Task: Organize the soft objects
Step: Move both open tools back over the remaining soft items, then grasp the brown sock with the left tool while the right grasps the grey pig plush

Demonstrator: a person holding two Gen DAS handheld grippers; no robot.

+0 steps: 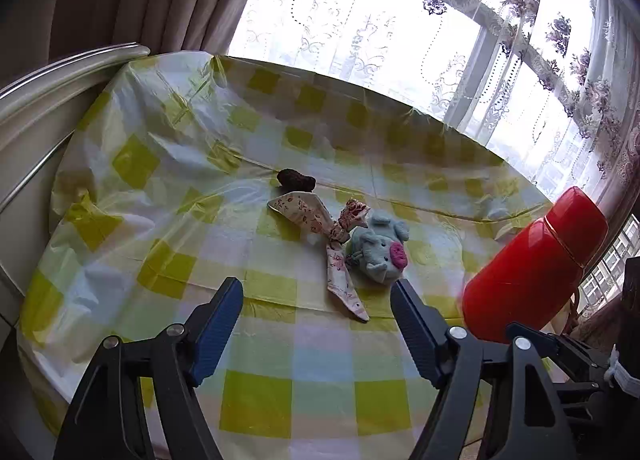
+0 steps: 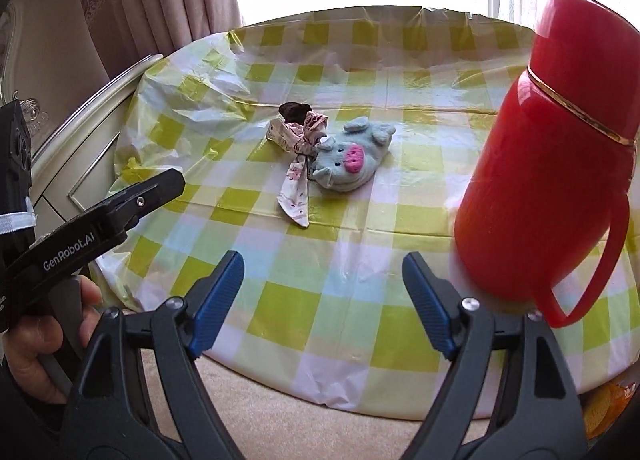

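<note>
From your left wrist view, your left tongs [image 1: 316, 296] stand apart with nothing between the blue pads, hovering over the counter [image 1: 132, 219], which is covered in a yellow, white and pale blue checked plastic cloth. Just beyond the tips and a little to the right lies the light blue plush pig with a pink snout [image 1: 378, 250]. Touching its left side is the cream printed fabric strip tied in a knot [image 1: 320, 236], one tail reaching back toward the tongs. Farther out sits a small dark brown fuzzy lump [image 1: 296, 179], just beside the strip's far end. The tall red plastic thermos flask [image 1: 536, 268] stands to the right of the right finger.

From your right wrist view, your right tongs [image 2: 324, 276] also stand apart and empty above the near part of the counter. The plush pig [image 2: 348, 159] lies well ahead of them, with the knotted strip [image 2: 296, 167] against its left and the dark lump [image 2: 294, 111] behind that. The red flask [image 2: 548, 163] rises close on the right. On the left, your left hand [image 2: 44, 336] grips the other tool's handle.
</note>
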